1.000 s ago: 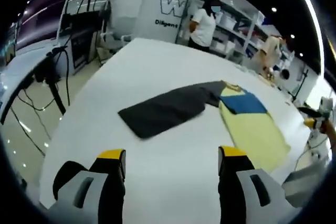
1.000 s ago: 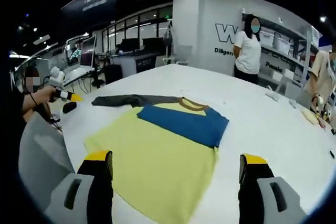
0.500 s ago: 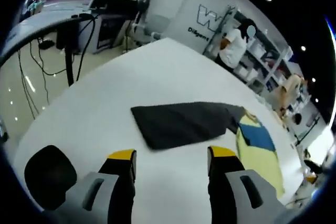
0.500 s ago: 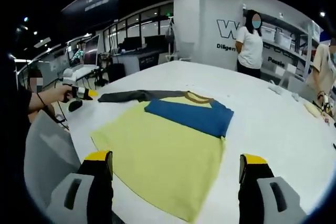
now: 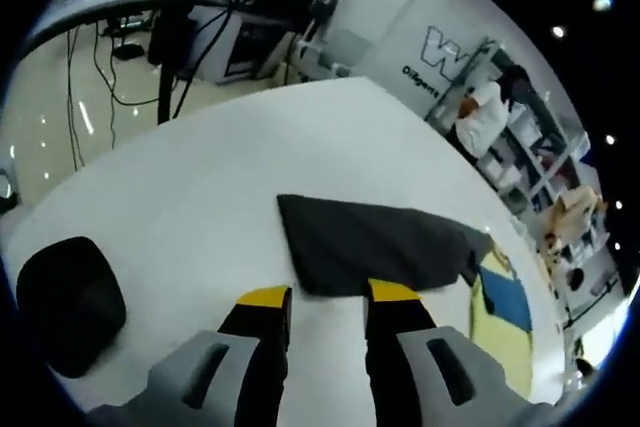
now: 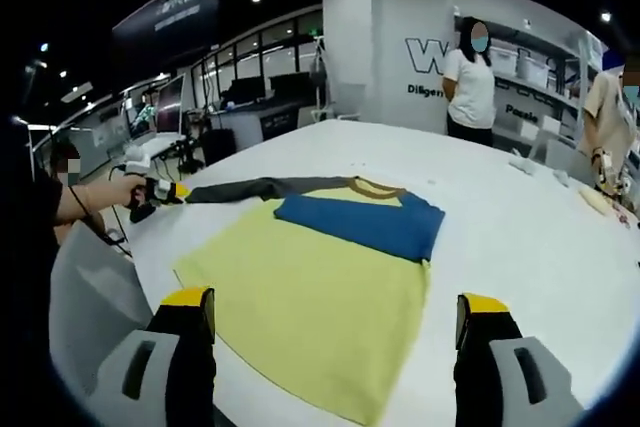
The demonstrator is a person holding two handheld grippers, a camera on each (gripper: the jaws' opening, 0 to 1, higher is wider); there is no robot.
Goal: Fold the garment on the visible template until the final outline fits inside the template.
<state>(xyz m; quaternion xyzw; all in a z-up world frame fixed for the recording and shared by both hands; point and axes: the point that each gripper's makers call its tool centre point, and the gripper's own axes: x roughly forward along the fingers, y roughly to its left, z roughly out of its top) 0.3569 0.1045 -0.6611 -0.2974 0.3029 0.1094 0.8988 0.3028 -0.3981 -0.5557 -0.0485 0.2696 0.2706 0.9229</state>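
My left gripper (image 5: 318, 299) sits low over the white desk (image 5: 200, 197), its yellow-tipped jaws drawn to a narrow gap right at the near edge of the dark grey sleeve (image 5: 375, 247); I cannot tell whether cloth is caught between them. That sleeve lies flat and stretched away from the body of the garment (image 6: 320, 282), which is spread on the desk with its yellow front up and the blue sleeve (image 6: 360, 224) folded across the chest, just below the brown collar (image 6: 372, 188). In the right gripper view I see my left gripper (image 6: 158, 190) at the far tip of the grey sleeve, held in my hand (image 6: 125, 190). My right gripper (image 6: 335, 319) hovers over the near hem of the yellow cloth with its jaws spread wide and nothing between them. A black round pad (image 5: 68, 302) lies on the desk near my left jaws. Two people (image 6: 470, 77) stand beyond the far side of the desk by the shelves.
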